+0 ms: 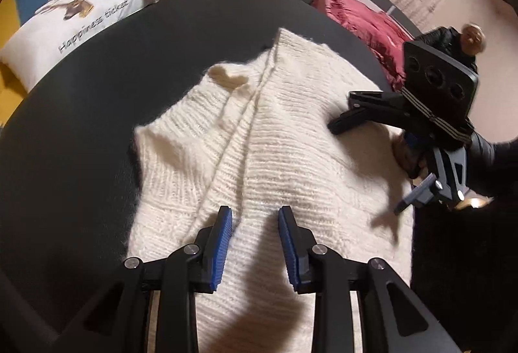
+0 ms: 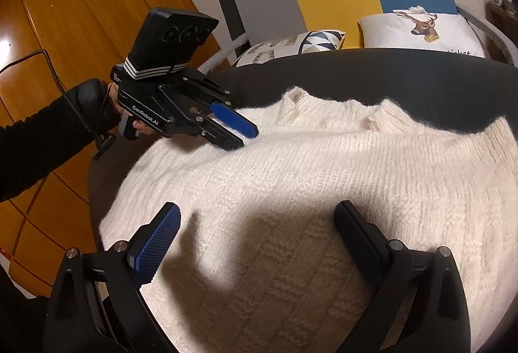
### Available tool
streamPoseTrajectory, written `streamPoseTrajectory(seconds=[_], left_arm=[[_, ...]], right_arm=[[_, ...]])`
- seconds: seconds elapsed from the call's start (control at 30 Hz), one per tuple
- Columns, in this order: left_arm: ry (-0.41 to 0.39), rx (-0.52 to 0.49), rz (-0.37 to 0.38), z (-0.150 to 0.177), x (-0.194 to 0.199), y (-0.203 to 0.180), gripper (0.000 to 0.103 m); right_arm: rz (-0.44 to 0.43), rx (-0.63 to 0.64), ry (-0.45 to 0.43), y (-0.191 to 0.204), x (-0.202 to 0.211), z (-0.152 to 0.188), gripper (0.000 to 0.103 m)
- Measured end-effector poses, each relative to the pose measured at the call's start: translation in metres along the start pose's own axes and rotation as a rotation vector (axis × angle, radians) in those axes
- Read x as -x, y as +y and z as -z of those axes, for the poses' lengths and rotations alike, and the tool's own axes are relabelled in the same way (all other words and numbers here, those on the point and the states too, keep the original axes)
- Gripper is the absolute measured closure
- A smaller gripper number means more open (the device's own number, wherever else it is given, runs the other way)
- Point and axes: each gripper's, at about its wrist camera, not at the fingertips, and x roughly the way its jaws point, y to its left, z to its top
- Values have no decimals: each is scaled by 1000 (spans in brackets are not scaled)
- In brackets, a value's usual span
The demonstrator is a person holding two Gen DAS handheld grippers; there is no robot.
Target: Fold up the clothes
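While a cream knitted sweater lies spread over a dark round desk, the left tongs hover above its ribbed hem end, spread apart and holding nothing. The right tongs are likewise spread wide over the knit, empty. In the left view the sweater's long axis runs away from the camera, a fold ridge along it, its far end pointing toward a red blanket. Bare desk shows along the left and far edges; the sweater reaches the near right rim. A printed pillow sits beyond.
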Motion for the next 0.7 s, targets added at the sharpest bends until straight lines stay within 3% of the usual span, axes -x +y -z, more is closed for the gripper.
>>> streamPoseTrajectory(seconds=[0.07, 0.17, 0.27, 0.4, 0.47, 0.6, 0.7], left_arm=[[-22, -7, -35, 1, 0, -7, 96], [-62, -15, -95, 2, 1, -19, 98], [-164, 42, -199, 10, 17, -23, 98], [-275, 104, -260, 17, 37, -21, 98], [-285, 114, -276, 16, 37, -19, 98], [-222, 141, -327, 12, 8, -13, 98], [-205, 166, -340, 15, -8, -11, 97]], right_arm=[[9, 7, 3, 1, -1, -1, 4], [58, 35, 17, 9, -4, -1, 4], [128, 89, 39, 23, -5, -1, 4], [132, 122, 24, 37, 1, -8, 4], [120, 135, 10, 43, 3, -14, 4], [105, 146, 1, 43, -8, -29, 4], [118, 86, 46, 28, -32, -28, 4]])
